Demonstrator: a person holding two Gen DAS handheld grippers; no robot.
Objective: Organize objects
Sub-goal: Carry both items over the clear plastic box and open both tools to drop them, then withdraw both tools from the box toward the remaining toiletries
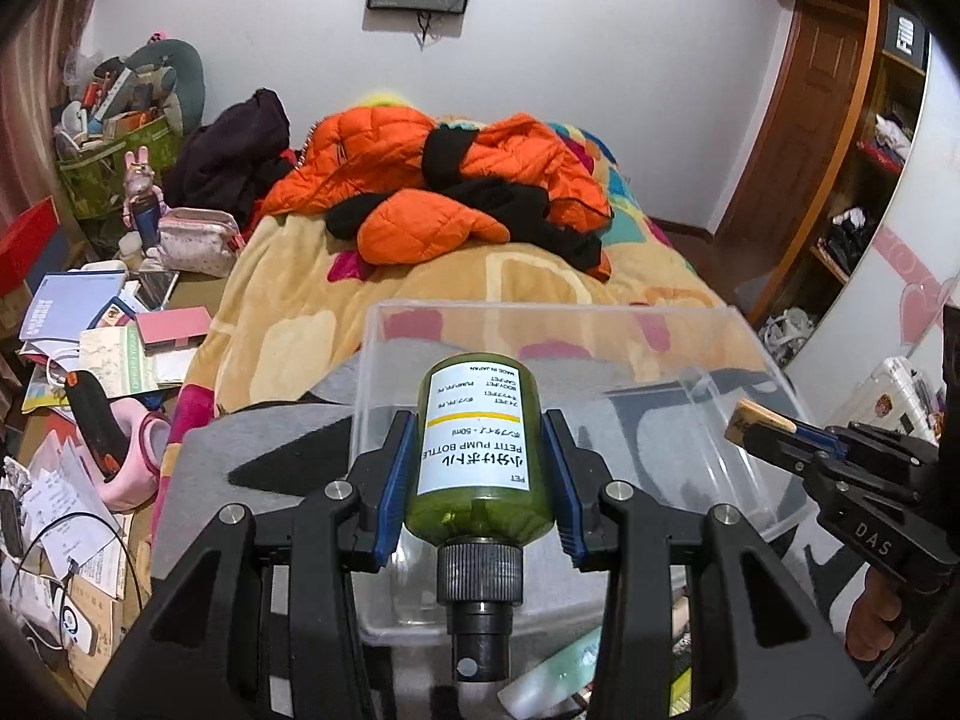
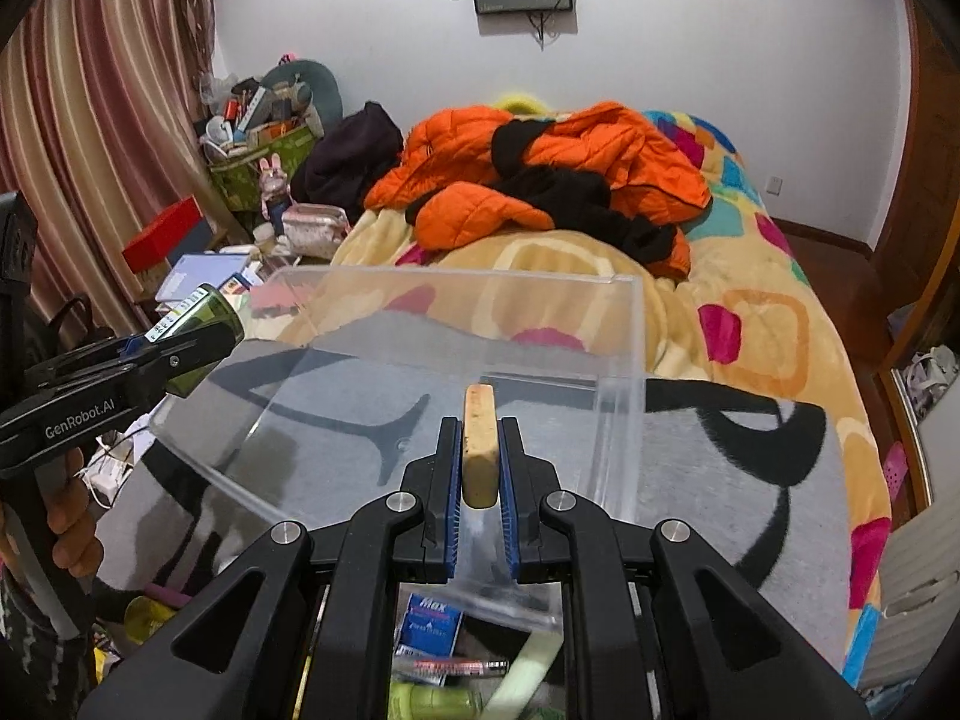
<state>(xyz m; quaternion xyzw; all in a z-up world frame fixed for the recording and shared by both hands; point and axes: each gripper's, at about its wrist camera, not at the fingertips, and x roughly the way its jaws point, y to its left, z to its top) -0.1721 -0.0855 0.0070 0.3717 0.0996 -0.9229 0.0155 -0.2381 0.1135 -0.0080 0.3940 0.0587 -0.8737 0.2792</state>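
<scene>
My left gripper (image 1: 480,438) is shut on a green pump bottle (image 1: 477,450) with a white label, held base forward above a clear plastic bin (image 1: 690,360) on the bed. The bottle also shows in the right wrist view (image 2: 207,330), in the left gripper (image 2: 198,348). My right gripper (image 2: 480,438) is shut on a small tan block (image 2: 479,444), held edge up over the bin (image 2: 618,324). The right gripper (image 1: 756,429) shows at the bin's right side in the left wrist view, the block (image 1: 759,420) at its tip.
An orange jacket (image 1: 456,180) and dark clothes lie on the patterned blanket (image 2: 750,324) beyond the bin. A cluttered side table with papers and a pink box (image 1: 171,327) stands left. Loose items, including a blue packet (image 2: 432,624), lie below the grippers. Wooden shelves (image 1: 864,180) stand right.
</scene>
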